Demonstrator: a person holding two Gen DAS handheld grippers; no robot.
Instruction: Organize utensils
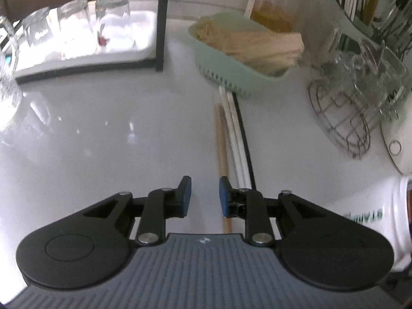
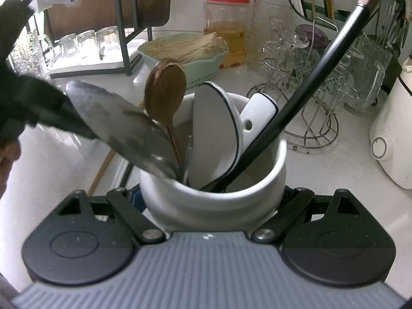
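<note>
The white ceramic holder, clasped by the right gripper, contains four spoons and one black utensil. Chopsticks remain on the surface; the left gripper hangs released, empty.

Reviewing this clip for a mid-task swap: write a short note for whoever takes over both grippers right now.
Left gripper: open, empty, above the counter.
Right gripper: shut on the white holder.
In the holder: metal spoon, wooden spoon, two white ceramic spoons, black-handled utensil.
Left to do: chopsticks lie on the counter just ahead of the left gripper's right finger; pick them up and put them away.
</note>
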